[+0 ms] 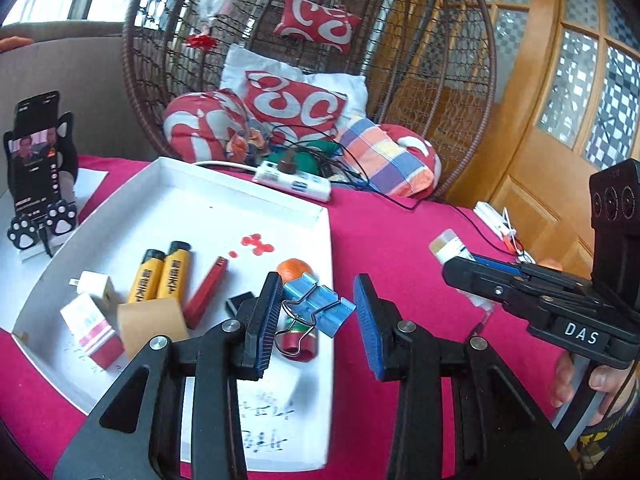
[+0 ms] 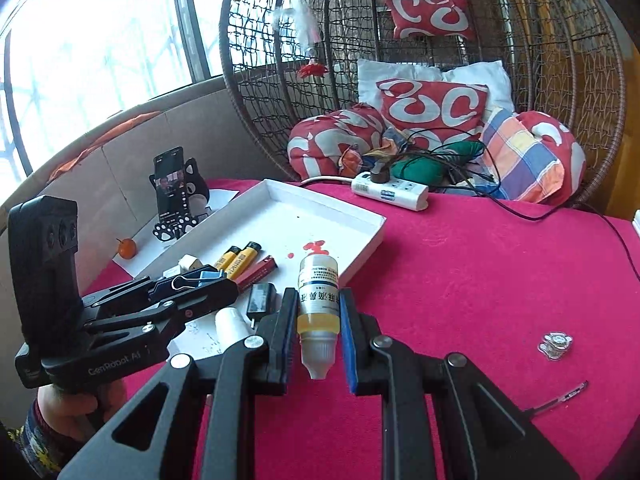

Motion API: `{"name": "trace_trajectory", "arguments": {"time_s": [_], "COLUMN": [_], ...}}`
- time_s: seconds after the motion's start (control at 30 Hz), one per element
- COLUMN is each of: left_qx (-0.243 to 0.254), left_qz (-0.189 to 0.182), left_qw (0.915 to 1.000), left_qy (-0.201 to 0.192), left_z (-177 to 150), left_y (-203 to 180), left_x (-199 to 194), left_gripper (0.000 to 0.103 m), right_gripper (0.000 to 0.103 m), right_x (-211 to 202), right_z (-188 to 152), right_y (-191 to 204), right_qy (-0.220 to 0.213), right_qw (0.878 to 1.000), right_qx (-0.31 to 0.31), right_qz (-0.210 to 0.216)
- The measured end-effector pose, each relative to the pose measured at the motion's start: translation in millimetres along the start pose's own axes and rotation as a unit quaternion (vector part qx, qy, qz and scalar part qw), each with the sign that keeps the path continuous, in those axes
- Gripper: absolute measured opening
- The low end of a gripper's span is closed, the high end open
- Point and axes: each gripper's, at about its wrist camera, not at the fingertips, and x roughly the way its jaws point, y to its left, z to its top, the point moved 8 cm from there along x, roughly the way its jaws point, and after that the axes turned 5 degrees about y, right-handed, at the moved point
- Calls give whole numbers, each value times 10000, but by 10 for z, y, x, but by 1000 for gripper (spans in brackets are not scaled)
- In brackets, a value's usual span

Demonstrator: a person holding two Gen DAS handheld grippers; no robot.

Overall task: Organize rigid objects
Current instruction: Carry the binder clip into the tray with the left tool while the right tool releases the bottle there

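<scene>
Left gripper (image 1: 316, 312): pinches a blue binder clip (image 1: 318, 304) between its pads, the clip's wire handles hanging toward the left pad; it hangs over the near right part of the white tray (image 1: 120, 216).
Right gripper (image 2: 318, 344): pressed on a small dropper bottle (image 2: 318, 304) with yellow liquid, cap pointing back toward the camera, label facing up; it is held above the red tablecloth (image 2: 460, 280), just right of the tray's near corner.
Tray contents, ahead and left of the left gripper: two yellow lighters (image 1: 160, 276) side by side, a red flat stick (image 1: 206, 294) right of them, a white charger plug (image 1: 94, 286) to their left, a red and white box (image 1: 94, 330) and a tan card (image 1: 152, 326) nearer the camera.
Under the clip: a small orange fruit (image 1: 294, 268) beyond it and a red cylinder (image 1: 298, 342) below it; whether they touch I cannot tell.
Far side: a white power strip (image 2: 390, 190) lies on the cloth beyond the tray, a phone in a cat-paw stand (image 2: 172, 196) off the tray's left.
Right of the right gripper: a small clear packet (image 2: 555, 345) and a pen (image 2: 560, 398), well apart from it.
</scene>
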Motion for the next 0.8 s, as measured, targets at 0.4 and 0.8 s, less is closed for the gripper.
{"name": "trace_trajectory", "arguments": {"time_s": [0.4, 0.8], "left_qx": [-615, -1074], "left_qz": [434, 584], "left_qw": [9972, 9924], "left_qy": [40, 100], "left_z": [339, 302], "left_y": [693, 1080], "left_x": [190, 260], "left_gripper": [37, 83], "right_gripper": [19, 23], "right_x": [579, 1177], "right_z": [309, 202], "right_y": [475, 705], "right_qy": [245, 630], "right_qw": [9993, 9976], "right_qx": [-223, -160], "right_qz": [199, 242]}}
